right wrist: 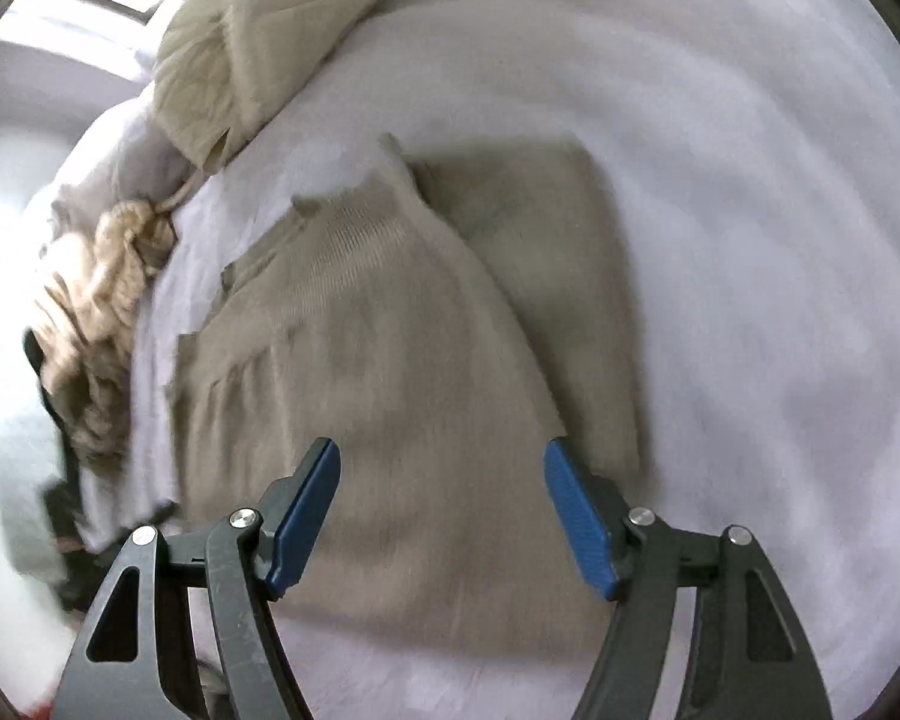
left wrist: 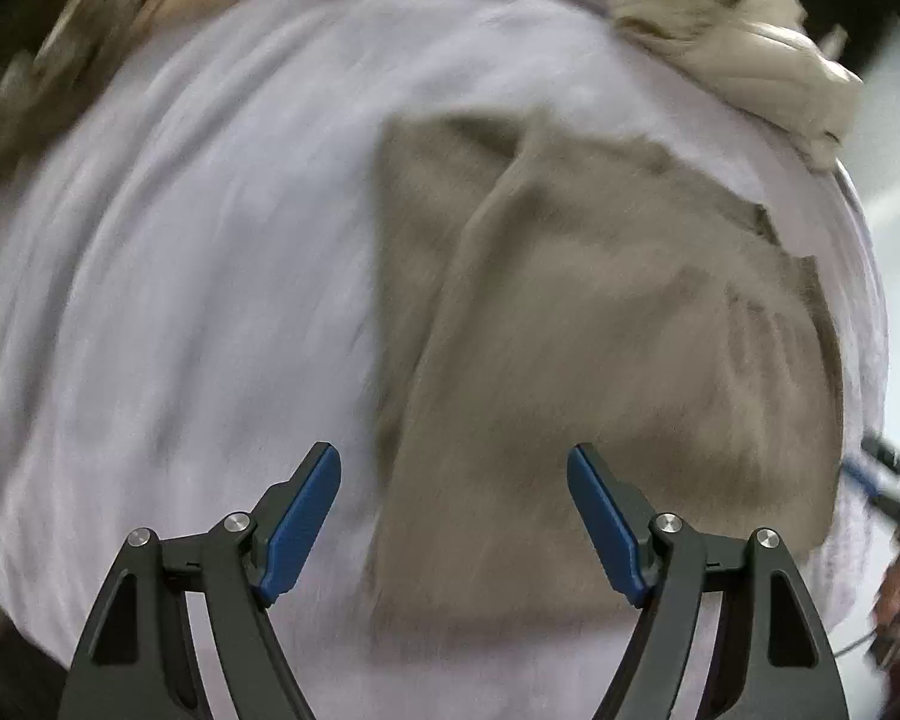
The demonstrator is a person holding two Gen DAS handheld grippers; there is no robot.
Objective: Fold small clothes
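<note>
A beige knit garment (left wrist: 618,324) lies partly folded on a white sheet (left wrist: 180,276), one flap laid over the rest with a raised crease down the middle. In the right wrist view the same garment (right wrist: 390,372) fills the centre, its ribbed edge toward the upper left. My left gripper (left wrist: 453,462) hovers open above the garment's near left edge, nothing between its blue pads. My right gripper (right wrist: 441,459) is open too, over the garment's near end, holding nothing. Both views are motion-blurred.
A cream quilted blanket (right wrist: 258,42) is bunched at the far side of the sheet (right wrist: 750,240). A tan chunky knit item (right wrist: 102,324) lies at the left edge in the right wrist view. A dark object (left wrist: 894,480) shows at the right edge in the left wrist view.
</note>
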